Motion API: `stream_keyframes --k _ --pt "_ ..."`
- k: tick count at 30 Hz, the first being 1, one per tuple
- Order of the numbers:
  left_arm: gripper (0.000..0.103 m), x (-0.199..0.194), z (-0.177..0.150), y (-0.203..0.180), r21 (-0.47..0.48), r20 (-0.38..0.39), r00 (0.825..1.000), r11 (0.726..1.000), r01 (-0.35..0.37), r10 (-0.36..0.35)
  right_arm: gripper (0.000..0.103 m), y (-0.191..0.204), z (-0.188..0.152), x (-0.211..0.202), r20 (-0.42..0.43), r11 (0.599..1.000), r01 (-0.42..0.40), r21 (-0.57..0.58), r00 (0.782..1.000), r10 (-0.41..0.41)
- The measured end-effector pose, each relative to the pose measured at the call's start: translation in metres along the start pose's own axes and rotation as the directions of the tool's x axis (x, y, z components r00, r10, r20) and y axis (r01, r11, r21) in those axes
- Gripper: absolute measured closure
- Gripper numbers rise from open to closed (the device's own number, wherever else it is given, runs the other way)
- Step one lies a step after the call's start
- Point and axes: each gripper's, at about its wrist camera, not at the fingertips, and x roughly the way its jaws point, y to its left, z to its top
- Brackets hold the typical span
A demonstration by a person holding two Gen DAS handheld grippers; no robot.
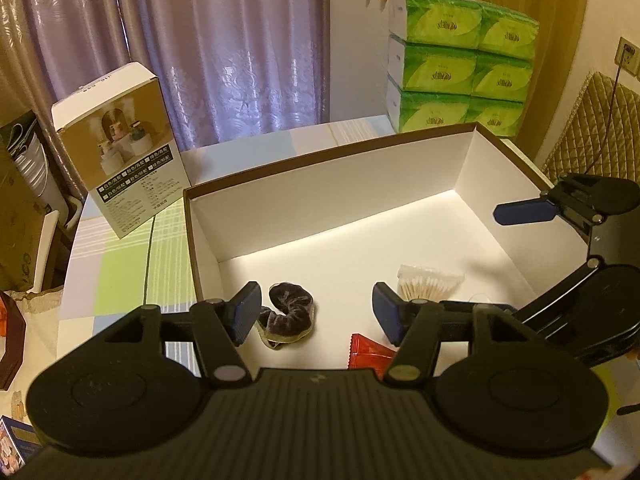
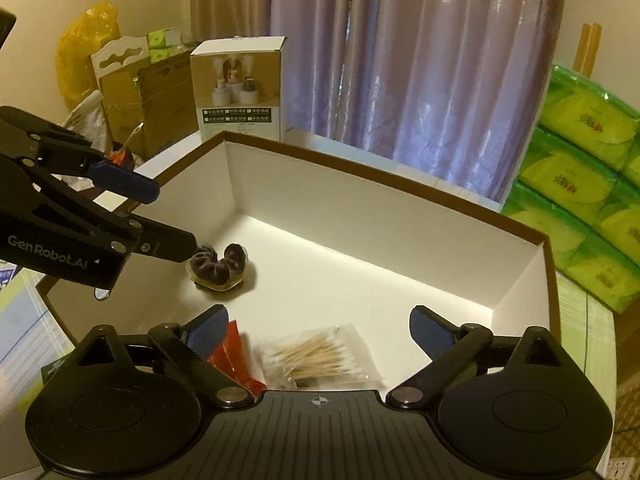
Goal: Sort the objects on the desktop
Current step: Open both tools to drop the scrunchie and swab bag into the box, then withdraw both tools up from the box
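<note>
A large white box with a brown rim point(image 1: 328, 184) point(image 2: 384, 216) sits on the table. Inside lie a dark velvet scrunchie point(image 1: 289, 312) point(image 2: 219, 266), a clear bag of cotton swabs point(image 1: 430, 286) point(image 2: 316, 358) and a red packet point(image 1: 370, 354) point(image 2: 234, 354). My left gripper point(image 1: 316, 312) point(image 2: 168, 220) hangs open over the box's near left part, the scrunchie just by its left finger, nothing held. My right gripper point(image 2: 318, 328) point(image 1: 520, 240) is open too, above the swabs and the red packet, and empty.
A white-and-tan product box point(image 1: 120, 148) point(image 2: 240, 88) stands behind the box's left corner. Stacked green tissue packs point(image 1: 460, 60) point(image 2: 580, 188) rise at the back right. Purple curtains hang behind. Cardboard cartons and a yellow bag point(image 2: 86, 48) crowd the far left. The checked tablecloth point(image 1: 120, 272) shows at left.
</note>
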Motion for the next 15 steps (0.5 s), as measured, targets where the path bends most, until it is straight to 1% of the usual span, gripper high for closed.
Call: stream_keyframes --k 3,5,8,13,15 --pt "0.044 -0.007 -0.001 0.001 -0.008 0.012 1.0 1.0 0.0 0.0 0.008 -0.003 0.0 -0.007 0.009 1.0 0.012 0.027 1.0 -0.012" --pt "0.04 -0.014 -0.003 0.002 -0.015 0.022 1.0 1.0 -0.001 0.001 0.008 -0.006 -0.002 -0.015 0.02 0.998 0.017 0.056 1.0 -0.018" --pt "0.04 -0.026 -0.008 0.004 -0.028 0.036 0.999 1.0 -0.004 0.005 0.008 -0.011 -0.007 -0.031 0.037 0.995 0.027 0.091 0.999 -0.031" --pt "0.039 -0.057 -0.02 0.013 -0.07 0.067 0.998 0.998 -0.007 0.012 0.008 -0.017 -0.019 -0.064 0.076 0.987 0.041 0.155 0.996 -0.054" --pt "0.035 -0.072 -0.027 0.015 -0.081 0.085 0.996 0.996 -0.021 0.028 0.008 -0.017 -0.026 -0.08 0.093 0.983 0.049 0.18 0.993 -0.066"
